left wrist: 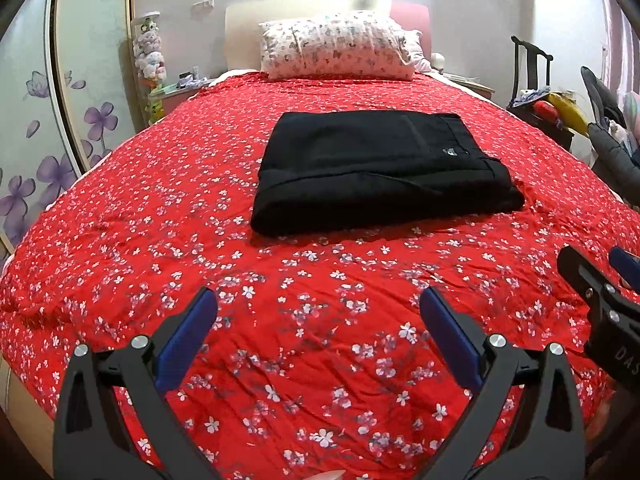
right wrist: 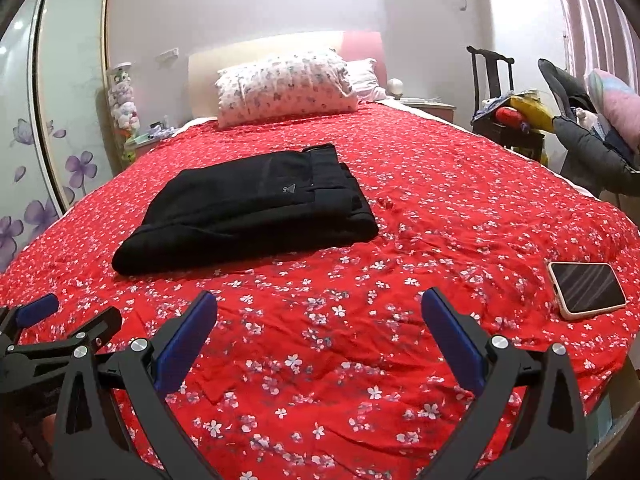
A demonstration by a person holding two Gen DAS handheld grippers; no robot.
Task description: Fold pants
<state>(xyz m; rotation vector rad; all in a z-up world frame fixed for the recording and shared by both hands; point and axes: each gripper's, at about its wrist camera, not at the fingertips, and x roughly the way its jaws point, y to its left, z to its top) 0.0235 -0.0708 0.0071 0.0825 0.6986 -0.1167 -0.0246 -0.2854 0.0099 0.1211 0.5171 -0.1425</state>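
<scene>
Black pants (left wrist: 380, 168) lie folded into a compact rectangle on the red floral bedspread (left wrist: 160, 220), waistband with a small logo on top at the right. They also show in the right wrist view (right wrist: 248, 212), left of centre. My left gripper (left wrist: 320, 312) is open and empty, hovering over the bedspread well short of the pants. My right gripper (right wrist: 320, 312) is open and empty, also back from the pants. The right gripper shows at the right edge of the left wrist view (left wrist: 600, 276); the left gripper shows at the left edge of the right wrist view (right wrist: 68, 316).
A phone (right wrist: 586, 289) lies face up on the bedspread (right wrist: 440, 220) near the right edge. A patterned pillow (left wrist: 336, 46) rests at the headboard. A chair piled with things (right wrist: 516, 116) stands right of the bed; a floral wardrobe door (left wrist: 36, 120) is at left.
</scene>
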